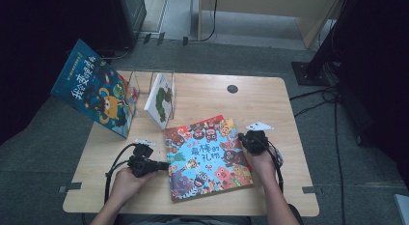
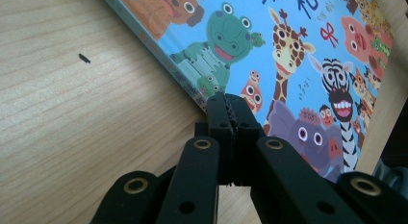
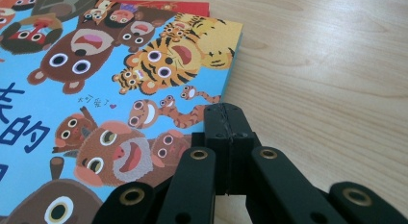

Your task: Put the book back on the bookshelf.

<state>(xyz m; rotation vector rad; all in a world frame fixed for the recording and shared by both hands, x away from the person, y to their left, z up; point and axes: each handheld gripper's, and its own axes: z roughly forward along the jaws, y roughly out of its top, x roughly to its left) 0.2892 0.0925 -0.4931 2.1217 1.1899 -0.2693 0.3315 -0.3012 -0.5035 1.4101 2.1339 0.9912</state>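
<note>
1. Flat on the wooden tabletop [image 1: 270, 99], near its front edge, lies a picture book [image 1: 207, 157] with a blue cover crowded with cartoon animals; it sits slightly askew.
2. At the book's left edge, the left gripper [image 1: 165, 165] has its jaws pressed together with nothing between them, and the tips rest at the spine side by the green frog, as the left gripper view [image 2: 230, 113] shows.
3. At the book's right edge, the right gripper [image 1: 242, 138] is likewise closed on nothing, its tips over the cover's margin near the tiger in the right gripper view [image 3: 225, 120].
4. Farther back, a white book [image 1: 160, 100] stands in a clear stand [image 1: 153, 77].
5. A large blue book [image 1: 94, 87] leans at the tabletop's left rear corner.
</note>
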